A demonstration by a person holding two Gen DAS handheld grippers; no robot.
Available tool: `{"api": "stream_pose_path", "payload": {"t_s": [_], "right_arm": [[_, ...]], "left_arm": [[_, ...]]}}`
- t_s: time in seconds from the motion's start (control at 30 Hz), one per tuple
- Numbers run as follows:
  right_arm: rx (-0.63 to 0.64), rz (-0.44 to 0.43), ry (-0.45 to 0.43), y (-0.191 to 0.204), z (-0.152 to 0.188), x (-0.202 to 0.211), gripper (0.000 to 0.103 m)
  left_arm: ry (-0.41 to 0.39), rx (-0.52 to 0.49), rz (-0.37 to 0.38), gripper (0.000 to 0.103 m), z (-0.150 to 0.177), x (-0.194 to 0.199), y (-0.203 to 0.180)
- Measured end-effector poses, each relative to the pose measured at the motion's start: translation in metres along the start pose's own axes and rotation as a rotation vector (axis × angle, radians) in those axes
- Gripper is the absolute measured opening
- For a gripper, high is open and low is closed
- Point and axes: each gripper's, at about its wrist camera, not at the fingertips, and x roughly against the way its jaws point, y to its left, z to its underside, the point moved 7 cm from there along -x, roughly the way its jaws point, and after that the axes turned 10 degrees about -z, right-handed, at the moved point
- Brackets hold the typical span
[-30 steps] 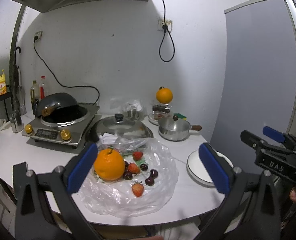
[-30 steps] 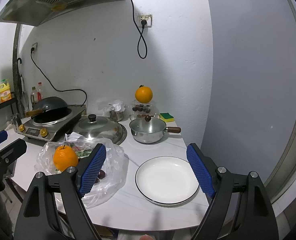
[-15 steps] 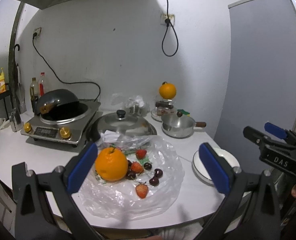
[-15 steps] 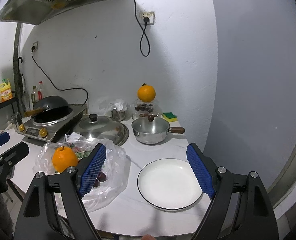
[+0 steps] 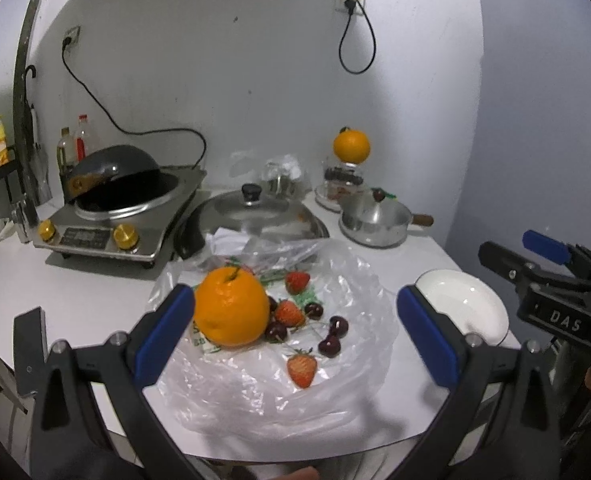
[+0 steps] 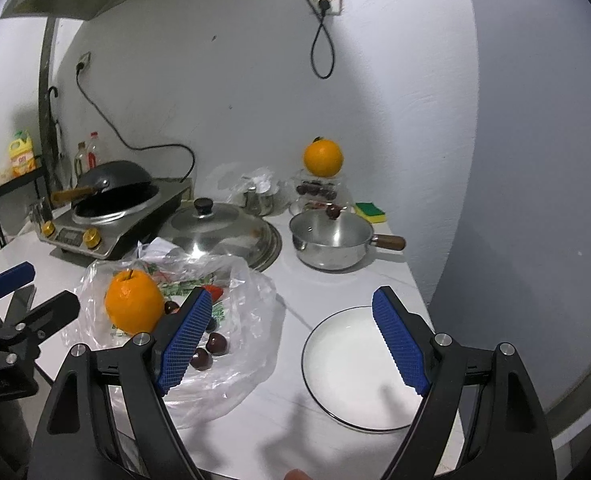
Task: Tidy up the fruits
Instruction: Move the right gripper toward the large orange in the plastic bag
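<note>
An orange [image 5: 231, 312] [image 6: 134, 306] lies on a clear plastic bag [image 5: 287, 396] [image 6: 251, 312] with strawberries [image 5: 301, 368] and dark cherries [image 5: 329, 346] [image 6: 216, 343] around it. My left gripper [image 5: 295, 336] is open and hovers near the front of the bag, with nothing between its blue pads. A white plate [image 6: 359, 364] [image 5: 463, 304] sits to the right of the bag. My right gripper [image 6: 293, 338] is open above the table between bag and plate. A second orange [image 5: 351, 146] [image 6: 322, 158] rests on a glass jar at the back.
An induction cooker with a dark wok [image 5: 115, 184] stands at the back left. A large steel lid [image 5: 255, 216] lies behind the bag, and a small saucepan [image 6: 331, 244] is at the back right, with a green sponge [image 6: 369, 212] beside it. Bottles stand near the left wall.
Both grippers have moved forward and down toward the table; the bag of fruit and the plate look larger and nearer. Both stay open.
</note>
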Motion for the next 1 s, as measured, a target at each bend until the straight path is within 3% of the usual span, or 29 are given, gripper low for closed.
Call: {"api": "stream_pose_path", "payload": {"t_s": [0.4, 1.0], "right_arm": [[0.014, -0.056, 0.056, 0.015, 0.002, -0.041, 0.085], [0.066, -0.169, 0.126, 0.074, -0.002, -0.105, 0.085]], "left_arm": [[0.051, 0.014, -0.033, 0.102, 0.008, -0.036, 0.027], [0.082, 0.069, -0.074, 0.102, 0.013, -0.068, 0.086]]}}
